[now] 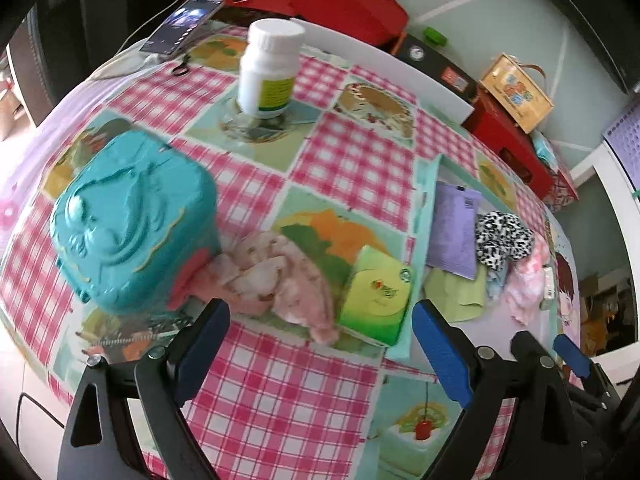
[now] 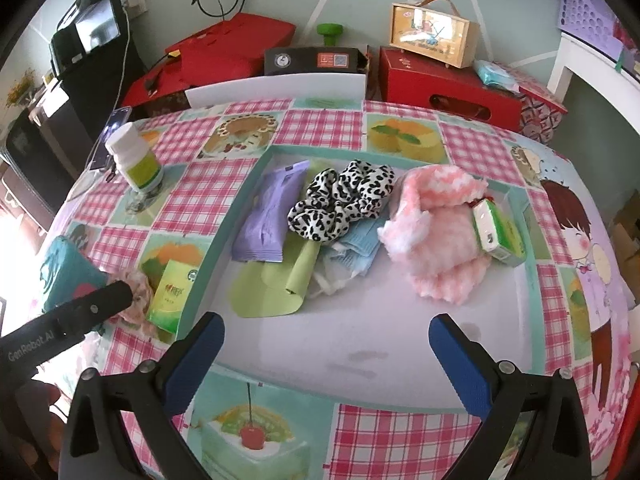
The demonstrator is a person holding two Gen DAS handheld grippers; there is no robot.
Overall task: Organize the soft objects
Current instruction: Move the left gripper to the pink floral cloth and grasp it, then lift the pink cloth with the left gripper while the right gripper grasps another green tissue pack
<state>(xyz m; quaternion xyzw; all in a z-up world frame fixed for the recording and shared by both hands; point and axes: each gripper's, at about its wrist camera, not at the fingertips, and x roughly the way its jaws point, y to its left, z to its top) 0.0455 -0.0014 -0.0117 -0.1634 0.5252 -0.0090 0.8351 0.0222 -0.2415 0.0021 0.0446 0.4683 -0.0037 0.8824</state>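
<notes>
Nearest the lens in the left wrist view, the left gripper (image 1: 320, 344) hangs over the checked tablecloth (image 1: 280, 392) with its blue-padded fingers (image 1: 200, 352) spread wide, holding nothing and touching nothing. Just ahead, between the fingertips and slightly toward the left finger, lies a crumpled pink cloth (image 1: 276, 276), loose on the cloth-covered table and outside the tray. Its long axis runs roughly across the gap, from near the teal tin (image 1: 132, 220) on the left down toward the green tissue pack (image 1: 378, 300) on the right; it seems to touch both, though blur makes the edges uncertain. Beyond the right fingertip runs the teal rim of the tray (image 1: 424, 240), and farther ahead a white bottle (image 1: 270, 68) stands upright. In the right wrist view the right gripper (image 2: 326, 350) is likewise wide open and empty, poised over the bare near part of the tray floor (image 2: 360, 344). Ahead of its fingers, inside the tray, sit the purple packet (image 2: 268, 216), a green pouch (image 2: 276, 284), the leopard-print scrunchie (image 2: 340, 200), a pale blue cloth (image 2: 356, 248), a fluffy pink cloth (image 2: 436, 232) and a second green tissue pack (image 2: 498, 232) leaning on it. Judgement: most soft things are already gathered; the crumpled cloth and the tissue pack outside remain. The left gripper is plainly nearer, and a short forward reach with a pinch across the cloth's narrow width looks the likely call, minding the tin close alongside.
</notes>
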